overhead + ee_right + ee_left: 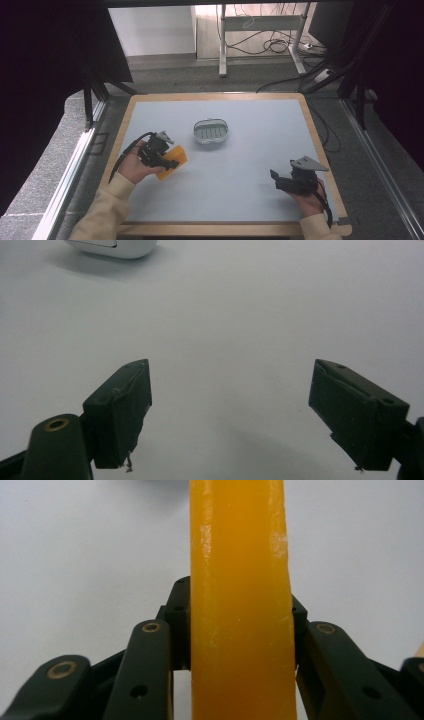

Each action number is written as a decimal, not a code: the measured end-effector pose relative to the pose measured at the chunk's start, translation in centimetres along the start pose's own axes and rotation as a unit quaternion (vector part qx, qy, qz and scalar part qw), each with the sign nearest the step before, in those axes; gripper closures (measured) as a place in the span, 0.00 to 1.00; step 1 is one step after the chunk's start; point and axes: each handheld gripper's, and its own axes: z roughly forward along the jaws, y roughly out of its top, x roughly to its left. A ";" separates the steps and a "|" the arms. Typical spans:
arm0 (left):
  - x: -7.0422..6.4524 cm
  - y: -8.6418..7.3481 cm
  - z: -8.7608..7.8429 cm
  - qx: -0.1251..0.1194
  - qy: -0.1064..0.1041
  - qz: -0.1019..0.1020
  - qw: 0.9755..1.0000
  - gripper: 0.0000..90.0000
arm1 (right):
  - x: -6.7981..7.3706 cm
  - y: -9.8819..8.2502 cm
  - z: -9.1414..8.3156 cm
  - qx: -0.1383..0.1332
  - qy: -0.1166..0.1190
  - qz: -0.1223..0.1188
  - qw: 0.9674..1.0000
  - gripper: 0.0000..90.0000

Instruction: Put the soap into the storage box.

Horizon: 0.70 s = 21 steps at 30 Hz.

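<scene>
Orange soap bar sits clamped in the left tongs, at about eight o'clock on the pale blue-grey tabletop as the high view shows it. In the left gripper view the bar rises as a tall translucent yellow-orange slab between the two black jaws, which press flat against its side faces — a firm hold with no gap to be seen. Whether the bar's lower edge touches the tabletop or hangs just above it cannot be told.

A white oval soap dish with a slotted floor lies near the middle of the tabletop, at about two o'clock from the bar and well apart from it; its rounded rim peeks in at twelve o'clock in the right gripper view.

The right tongs rest at about four o'clock on the tabletop, jaws spread wide with nothing between them.

The step in hand looks like carrying the soap to the dish. To do it well, keep the squeeze steady — soap is likely slick — lift the bar clear, line its long side with the dish's long axis, and lower it flat before letting go.
</scene>
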 end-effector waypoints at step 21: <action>1.2 1.4 -0.1 -0.011 0.003 -0.001 1.000 0.69 | 0.0 -0.1 0.1 0.002 0.004 -0.004 1.000 0.20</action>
